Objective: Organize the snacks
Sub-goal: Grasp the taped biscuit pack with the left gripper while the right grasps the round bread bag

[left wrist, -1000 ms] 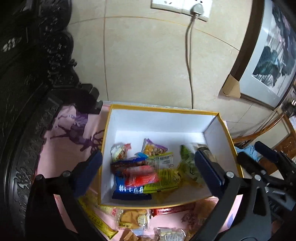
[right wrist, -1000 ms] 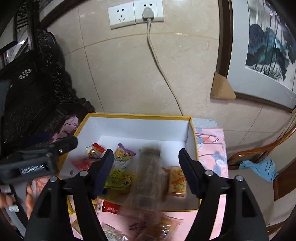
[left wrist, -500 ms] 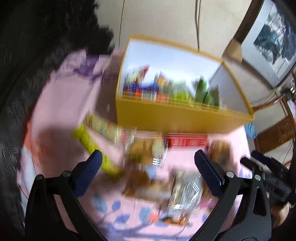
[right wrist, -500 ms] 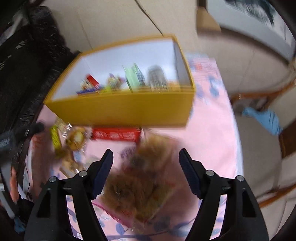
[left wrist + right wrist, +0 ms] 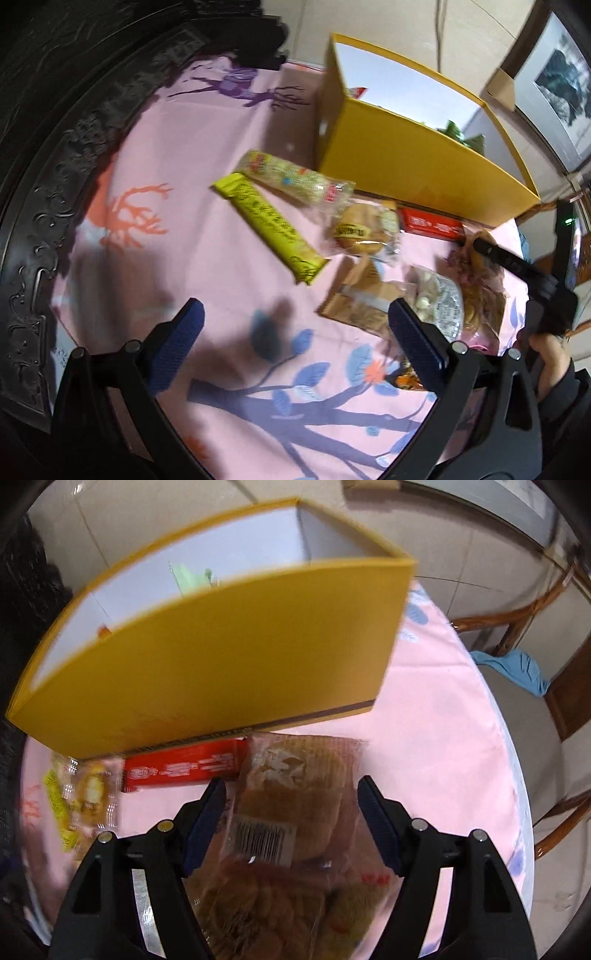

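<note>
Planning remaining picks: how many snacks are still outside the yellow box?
8 visible: long clear packet, yellow-green bar, bun, red box, brown packet, white-candy bag, pastry bag under right gripper, orange wrapper behind left gripper. More may be hidden.

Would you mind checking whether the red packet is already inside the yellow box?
No, the red packet lies on the pink cloth just outside the yellow box's front wall.
</note>
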{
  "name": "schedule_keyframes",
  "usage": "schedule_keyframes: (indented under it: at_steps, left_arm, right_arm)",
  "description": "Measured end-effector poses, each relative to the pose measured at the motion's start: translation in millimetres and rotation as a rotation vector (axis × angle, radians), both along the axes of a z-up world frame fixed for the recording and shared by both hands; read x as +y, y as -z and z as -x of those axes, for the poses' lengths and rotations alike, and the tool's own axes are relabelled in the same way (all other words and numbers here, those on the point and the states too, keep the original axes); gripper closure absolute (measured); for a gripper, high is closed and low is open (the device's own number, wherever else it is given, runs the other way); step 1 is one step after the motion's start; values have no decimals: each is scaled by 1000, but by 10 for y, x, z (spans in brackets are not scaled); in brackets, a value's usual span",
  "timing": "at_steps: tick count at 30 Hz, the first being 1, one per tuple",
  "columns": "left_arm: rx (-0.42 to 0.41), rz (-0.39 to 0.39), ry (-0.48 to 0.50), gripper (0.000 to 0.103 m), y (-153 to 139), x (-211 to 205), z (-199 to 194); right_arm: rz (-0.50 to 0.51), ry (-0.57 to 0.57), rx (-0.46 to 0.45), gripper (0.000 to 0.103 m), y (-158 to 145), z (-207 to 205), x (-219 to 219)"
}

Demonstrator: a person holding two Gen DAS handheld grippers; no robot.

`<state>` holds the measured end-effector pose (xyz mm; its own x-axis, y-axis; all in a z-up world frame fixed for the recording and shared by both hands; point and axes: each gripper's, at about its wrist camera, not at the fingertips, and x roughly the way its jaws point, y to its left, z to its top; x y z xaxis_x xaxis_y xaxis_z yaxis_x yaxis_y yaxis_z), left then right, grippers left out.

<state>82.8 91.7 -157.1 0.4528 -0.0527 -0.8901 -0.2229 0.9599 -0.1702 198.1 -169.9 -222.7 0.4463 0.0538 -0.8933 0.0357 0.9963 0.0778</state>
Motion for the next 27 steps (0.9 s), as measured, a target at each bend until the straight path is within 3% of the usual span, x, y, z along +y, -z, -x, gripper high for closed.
schedule_keyframes:
  at_steps: [2, 4, 8, 12, 16, 22, 27]
  left_arm:
    - [1, 2, -8, 2, -4, 37, -11]
    - [4, 3, -8, 2, 17, 43, -30]
    - [36, 48, 22, 2, 153, -74, -117]
    - [85, 82, 42, 2, 307, -304, -219]
    - [128, 88, -9, 2, 438, -492, -277]
    - [87, 78, -191, 2, 539, -473, -421]
    - [157, 34, -206, 2, 768, -576, -508]
  right_arm:
    - [5, -3, 50, 27, 166, -63, -15]
    - [30, -14, 3, 26, 165, -25, -8]
    - [22, -70, -23, 40, 144, 58, -18]
    - [-15, -106, -4, 40, 100, 251, -95]
    - [-5, -151, -10, 39, 85, 551, -65]
    - [-16, -152, -23, 38, 62, 743, -28]
    - [-28, -147, -16, 38, 43, 688, -70]
